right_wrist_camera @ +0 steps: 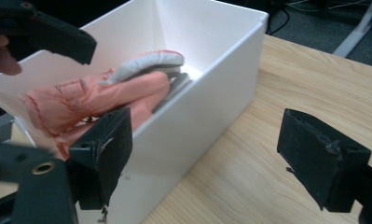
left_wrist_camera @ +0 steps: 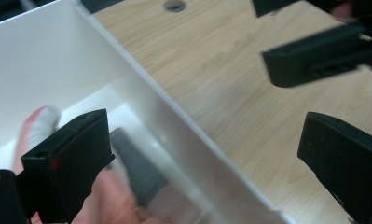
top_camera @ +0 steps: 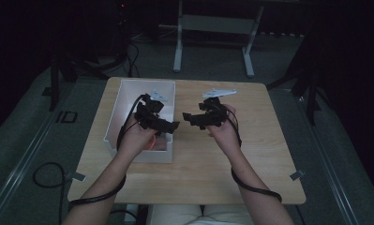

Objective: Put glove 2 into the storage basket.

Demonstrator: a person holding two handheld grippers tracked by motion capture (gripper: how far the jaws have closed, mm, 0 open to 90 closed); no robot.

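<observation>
A white box (top_camera: 128, 96) stands on the left half of the wooden table (top_camera: 250, 154). Pink and grey gloves (right_wrist_camera: 104, 93) lie bunched inside it, and a pink edge (top_camera: 152, 141) peeks out under my left hand. My left gripper (top_camera: 169, 126) hovers over the box's near right corner. It is open and holds nothing, its jaws straddling the box's right wall (left_wrist_camera: 174, 135), with the gloves (left_wrist_camera: 127, 182) blurred below. My right gripper (top_camera: 188, 117) hangs open over the table just right of the box (right_wrist_camera: 211, 98), pointing at the left gripper, with nothing between its jaws (right_wrist_camera: 211, 158).
The tabletop (right_wrist_camera: 291, 84) right of the box is bare wood, with a small hole (left_wrist_camera: 175, 5) near its far edge. A grey table frame (top_camera: 213, 28) stands on the floor beyond. Cables (top_camera: 44, 176) loop on the floor at the left.
</observation>
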